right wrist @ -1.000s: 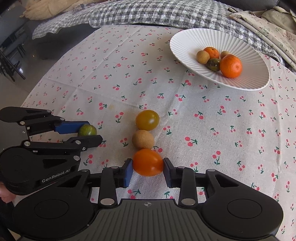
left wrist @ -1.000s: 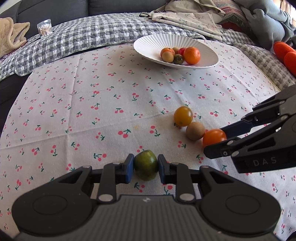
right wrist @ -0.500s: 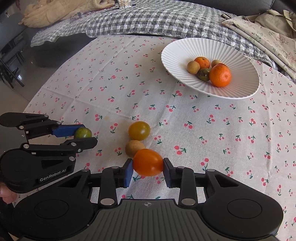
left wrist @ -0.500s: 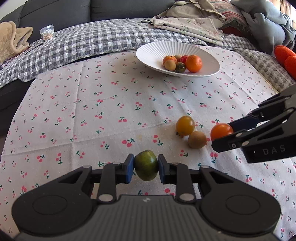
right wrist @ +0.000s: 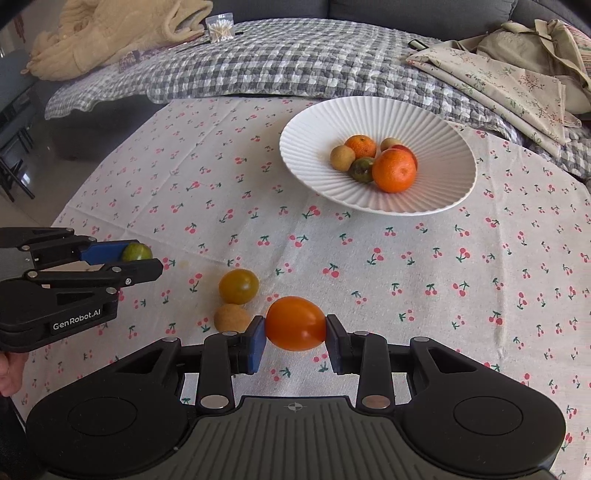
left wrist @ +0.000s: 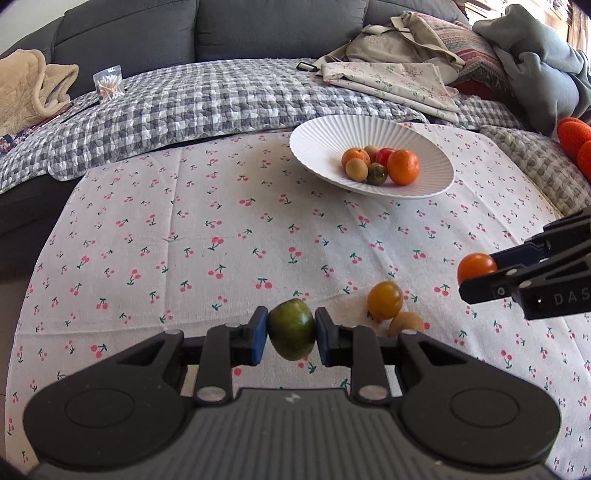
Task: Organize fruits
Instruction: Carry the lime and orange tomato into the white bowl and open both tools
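I hold a two-finger gripper in each hand above a table covered by a white cloth printed with small red cherries.

My left gripper is pinching a green tomato between its blue pads; the fruit is clear of the cloth. From the right camera that same gripper shows at the left edge with the green fruit at its tip, and a bit of my hand shows behind it.

My right gripper is pinching an orange tomato the same way, pads pressed on both sides, also lifted off the cloth. In the left camera it enters from the right edge with the orange fruit at its tip.

Two fruits lie on the cloth between the grippers: a yellow tomato and, touching it on the near side, a small tan round fruit.

Farther back, toward the right, sits a white ribbed plate. In it, clustered together, are a large orange, a smaller orange, two tan round fruits, a dark greenish fruit, and a red fruit partly hidden behind the large orange.

Behind the table is a grey sofa draped with a grey checked blanket, with folded fabric and a small clear box of cotton swabs on it.
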A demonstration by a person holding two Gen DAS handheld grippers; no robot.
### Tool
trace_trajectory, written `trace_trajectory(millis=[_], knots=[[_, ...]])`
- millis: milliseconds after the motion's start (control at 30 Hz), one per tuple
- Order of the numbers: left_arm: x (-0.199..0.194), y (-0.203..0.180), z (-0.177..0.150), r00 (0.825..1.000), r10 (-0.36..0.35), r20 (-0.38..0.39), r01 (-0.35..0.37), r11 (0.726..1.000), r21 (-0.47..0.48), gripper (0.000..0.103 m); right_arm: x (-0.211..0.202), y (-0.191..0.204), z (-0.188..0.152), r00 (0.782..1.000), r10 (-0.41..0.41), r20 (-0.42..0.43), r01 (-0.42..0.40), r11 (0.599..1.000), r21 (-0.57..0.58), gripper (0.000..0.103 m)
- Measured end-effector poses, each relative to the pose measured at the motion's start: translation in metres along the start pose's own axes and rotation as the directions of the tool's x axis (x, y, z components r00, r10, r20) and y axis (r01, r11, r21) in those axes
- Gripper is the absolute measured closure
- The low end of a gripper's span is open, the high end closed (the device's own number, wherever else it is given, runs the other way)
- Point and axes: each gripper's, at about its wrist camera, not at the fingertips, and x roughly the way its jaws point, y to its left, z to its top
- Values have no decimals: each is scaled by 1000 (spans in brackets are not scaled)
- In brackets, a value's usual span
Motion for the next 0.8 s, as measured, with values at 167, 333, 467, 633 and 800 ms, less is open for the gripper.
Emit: trace_trajectory(millis=[167, 333, 467, 633, 800], knots=[[3, -4, 16, 999, -3, 36, 3, 1000, 3, 78, -5, -17, 6, 999, -28, 38, 26, 998, 54, 70], [9, -16, 34, 998, -6, 69, 3, 999, 41, 78, -7, -33, 14, 996, -60, 73, 53, 993, 104, 70], [15, -30, 52, 994, -21, 104, 14, 997, 72, 78, -10, -45, 23, 990, -83, 115, 65, 987, 150, 70], [29, -45, 75, 988, -58, 145, 45, 995, 90, 78, -6, -58, 35, 982, -117, 147, 86, 976, 201, 70], [49, -62, 89, 985, -83, 152, 64, 990, 128, 78, 2, -69, 45, 975, -141, 173, 97, 966, 239, 70]])
